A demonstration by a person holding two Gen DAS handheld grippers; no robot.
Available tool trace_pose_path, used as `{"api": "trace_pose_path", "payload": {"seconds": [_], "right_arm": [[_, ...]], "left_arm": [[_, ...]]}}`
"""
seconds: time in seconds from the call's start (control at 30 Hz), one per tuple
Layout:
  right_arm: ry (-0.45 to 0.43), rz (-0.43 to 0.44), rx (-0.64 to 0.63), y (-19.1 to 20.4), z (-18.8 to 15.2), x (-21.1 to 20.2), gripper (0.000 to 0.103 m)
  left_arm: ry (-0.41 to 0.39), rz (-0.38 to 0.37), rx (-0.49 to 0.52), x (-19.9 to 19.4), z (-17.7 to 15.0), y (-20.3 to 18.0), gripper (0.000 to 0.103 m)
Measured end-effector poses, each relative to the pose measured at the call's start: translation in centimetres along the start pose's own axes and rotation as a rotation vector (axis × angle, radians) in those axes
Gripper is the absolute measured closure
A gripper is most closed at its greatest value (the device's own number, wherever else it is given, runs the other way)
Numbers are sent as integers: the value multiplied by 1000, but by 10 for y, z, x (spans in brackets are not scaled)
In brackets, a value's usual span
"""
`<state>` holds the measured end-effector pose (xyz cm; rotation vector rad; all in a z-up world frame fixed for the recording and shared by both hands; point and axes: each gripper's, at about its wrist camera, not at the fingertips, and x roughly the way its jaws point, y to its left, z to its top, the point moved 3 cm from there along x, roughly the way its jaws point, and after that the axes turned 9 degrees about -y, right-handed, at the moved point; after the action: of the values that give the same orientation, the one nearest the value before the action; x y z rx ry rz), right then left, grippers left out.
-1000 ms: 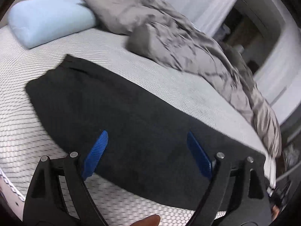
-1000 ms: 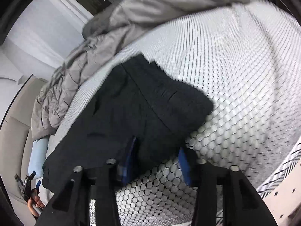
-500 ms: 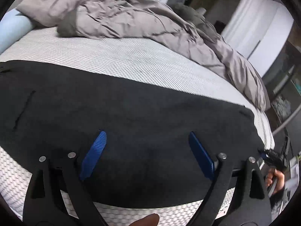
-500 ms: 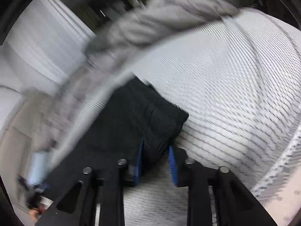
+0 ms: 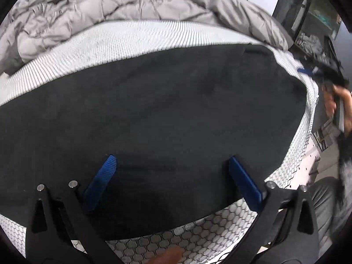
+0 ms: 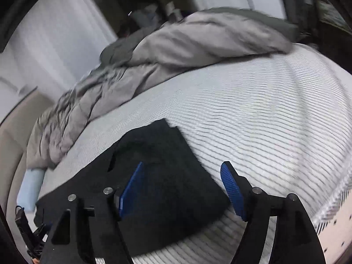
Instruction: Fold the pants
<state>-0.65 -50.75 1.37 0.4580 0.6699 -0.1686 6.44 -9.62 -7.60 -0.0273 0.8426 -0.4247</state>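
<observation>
Black pants (image 5: 154,114) lie flat along the near edge of the bed, folded lengthwise into a long dark strip. My left gripper (image 5: 171,171) is open and empty, its blue fingers just above the pants' middle. In the right wrist view one end of the pants (image 6: 162,165) lies under my right gripper (image 6: 182,180), which is open and empty, with one finger over the cloth and the other over the mattress. The right gripper also shows blurred at the far right of the left wrist view (image 5: 316,72).
The white patterned mattress (image 6: 253,114) extends behind and right of the pants. A crumpled grey duvet (image 5: 99,15) is heaped along the far side. A light blue pillow (image 6: 30,187) lies at the head end. The bed edge (image 5: 308,136) drops off by the pants' end.
My right gripper has opened wide and let go of the pants' end. My left gripper has swung right along the pants, staying open.
</observation>
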Motion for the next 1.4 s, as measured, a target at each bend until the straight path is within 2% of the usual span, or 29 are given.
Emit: {"api": "trace_pose_path", "payload": {"seconds": [0.1,0.23,0.27,0.33,0.37,0.4,0.43,0.47,0.57,0.63,0.7,0.73,0.83,0.9,0.93,1.03,1.13,1.3,1.4], "right_arm": [[70,44,-78,37,10,49,28],[129,0,-224,55,22,94,27],[149,-17,-258,58,23,105,22],[186,-56,-304,62,24,125,20],[220,-85,-341,63,22,136,27],[228,-88,-357,63,20,141,46],[237,-67,-363,66,20,145,54],[238,-39,-350,67,21,145,58],[122,1,-329,73,35,128,62],[137,-48,-317,69,37,140,56],[230,-144,-307,57,25,166,44],[245,-156,-293,54,23,170,44],[155,-139,-260,55,25,147,34],[88,-146,-264,59,26,118,12],[57,-137,-274,66,24,100,9],[21,-69,-304,86,7,59,4],[38,34,-339,116,-24,40,2],[168,175,-460,172,-94,59,2],[233,164,-551,185,-131,67,2]], "left_arm": [[24,35,0,7,-5,6,1],[25,38,26,8,-7,8,1],[25,36,25,11,-5,9,1],[26,32,23,12,-3,12,1],[26,31,25,13,-3,14,1],[26,31,26,14,-2,14,1],[27,29,25,14,-2,16,1],[27,29,26,15,-2,14,1],[25,25,34,14,-1,15,1],[28,22,40,15,0,17,1],[28,16,35,15,0,16,1],[26,16,31,14,1,17,1],[11,18,14,7,3,21,1],[-15,27,-3,1,6,25,1],[-30,31,-17,-2,8,27,1],[-59,25,-65,-7,11,24,1],[-63,-2,-29,-6,12,4,1],[-2,25,66,8,0,-25,1],[2,26,79,10,-5,-23,1]]}}
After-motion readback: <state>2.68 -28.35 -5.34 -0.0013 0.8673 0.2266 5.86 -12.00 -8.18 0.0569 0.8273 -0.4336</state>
